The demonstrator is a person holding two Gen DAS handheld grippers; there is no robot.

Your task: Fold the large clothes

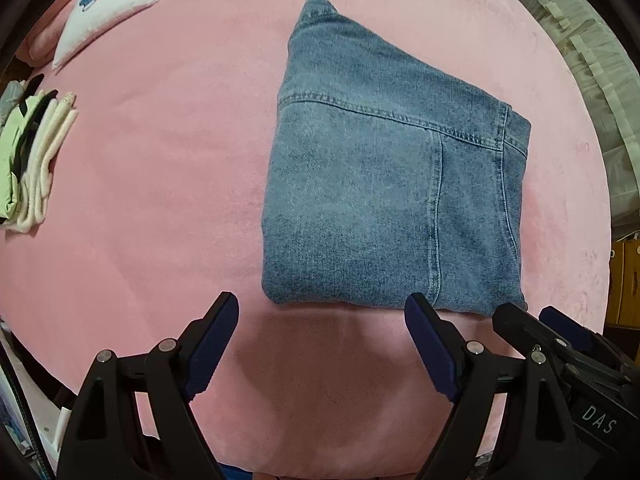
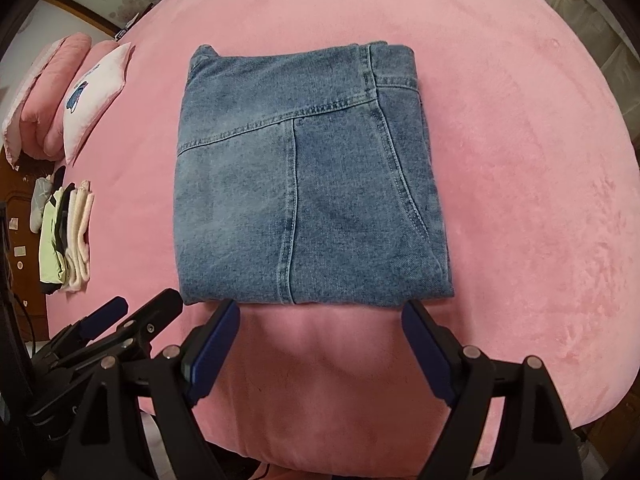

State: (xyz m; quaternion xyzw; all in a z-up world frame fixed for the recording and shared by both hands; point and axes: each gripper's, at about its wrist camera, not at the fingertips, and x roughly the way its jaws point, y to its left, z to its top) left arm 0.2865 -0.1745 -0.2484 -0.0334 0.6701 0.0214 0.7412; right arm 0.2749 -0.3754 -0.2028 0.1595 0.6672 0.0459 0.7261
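On pink plush bed cover [image 2: 520, 160], folded blue denim garment [image 2: 304, 184] laid flat. Left gripper [image 1: 320, 320] and right gripper [image 2: 320, 316] held spread, nothing pinched. Pink pillows [image 2: 48, 100] seen only by right wrist; pale ruffled curtain [image 1: 592, 80] only by left. Stacked clothes [image 1: 28, 156] cut off at edge.

left wrist: looks steeply down on your pink bedspread [image 1: 160, 160], close above its near edge | right wrist: same downward look, just right of it | shared: folded jeans [image 1: 384, 184], far-left pillow [image 1: 112, 4], left clothes stack [image 1: 32, 160]
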